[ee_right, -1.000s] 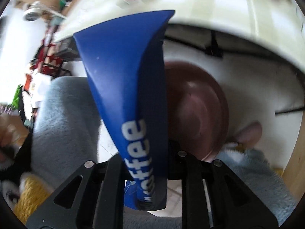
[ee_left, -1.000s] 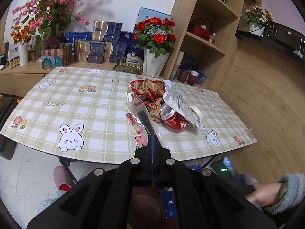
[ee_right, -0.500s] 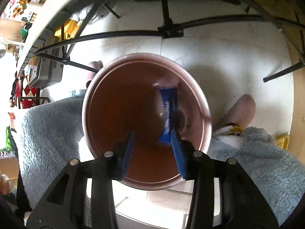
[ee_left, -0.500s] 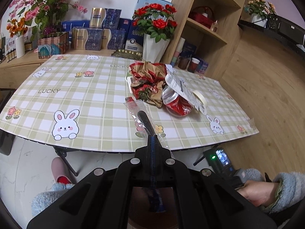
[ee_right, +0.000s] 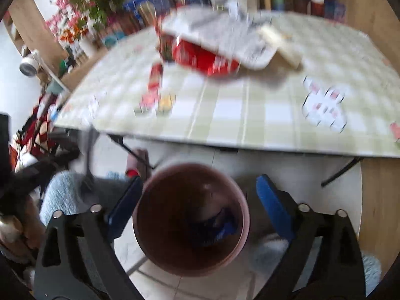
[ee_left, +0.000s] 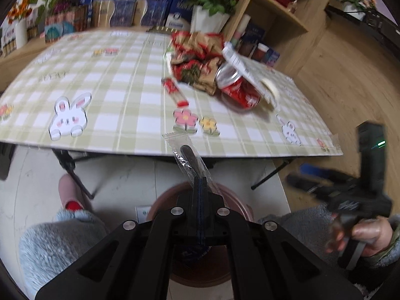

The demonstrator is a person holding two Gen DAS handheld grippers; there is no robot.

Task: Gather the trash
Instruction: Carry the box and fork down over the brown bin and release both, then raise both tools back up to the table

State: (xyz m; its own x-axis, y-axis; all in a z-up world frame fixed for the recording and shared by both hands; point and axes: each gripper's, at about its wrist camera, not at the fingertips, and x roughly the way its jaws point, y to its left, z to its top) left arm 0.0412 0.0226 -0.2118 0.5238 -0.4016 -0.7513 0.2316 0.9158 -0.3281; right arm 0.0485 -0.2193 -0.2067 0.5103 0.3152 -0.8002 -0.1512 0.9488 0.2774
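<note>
Your left gripper (ee_left: 201, 182) has its jaws pressed together on one clear plastic wrapper (ee_left: 186, 156) with a dark utensil inside. The wrapper's long axis runs straight out from the jaws, its free end pointing up and slightly left toward the near edge of the surface (ee_left: 125, 115). It hangs above the brown bin (ee_left: 240, 206) on the floor, just in front of that edge.

Your right gripper (ee_right: 200, 200) has its jaws spread wide and holds nothing; its two blue pads sit on either side of the bin (ee_right: 243, 215), above its rim. One blue packet (ee_right: 220, 227) lies inside, at the bottom.

On the surface, toward the far right corner, sits one crushed red can (ee_left: 237, 88) lying on its side, one crumpled red-and-brown wrapper (ee_left: 197, 55) behind it, one white printed paper (ee_left: 240, 62) draped over the can, and one small red sachet (ee_left: 175, 92) to the left of the can.
</note>
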